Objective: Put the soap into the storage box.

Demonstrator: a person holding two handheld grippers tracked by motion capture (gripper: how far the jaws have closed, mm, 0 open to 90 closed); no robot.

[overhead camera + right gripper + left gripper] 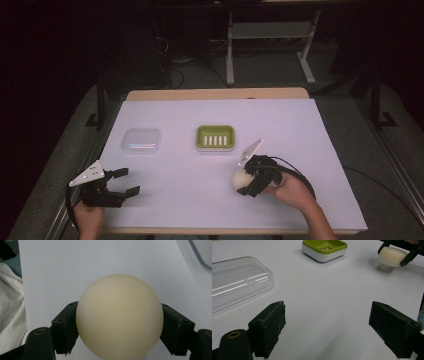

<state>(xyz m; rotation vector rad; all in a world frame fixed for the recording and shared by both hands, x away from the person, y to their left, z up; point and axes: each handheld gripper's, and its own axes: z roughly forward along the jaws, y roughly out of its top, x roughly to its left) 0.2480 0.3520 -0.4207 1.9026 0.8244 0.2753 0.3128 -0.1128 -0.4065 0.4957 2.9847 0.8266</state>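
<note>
One soap (119, 316) hides right gripper's (245, 181) fingertips.

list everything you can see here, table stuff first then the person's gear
soap dish: 1, green tray on a white base, centre of the sheet
clear lid: 1, transparent, left of the soap dish
soap bar: 1, cream, rounded, between the right gripper's jaws
paper sheet: 1, white, covering the table
table: 1, wood edge showing at the far side
left gripper: 1, black, jaws apart, holding nothing, near left
right gripper: 1, black, closed on the soap bar, near right
hands: 2, one on each gripper
</note>
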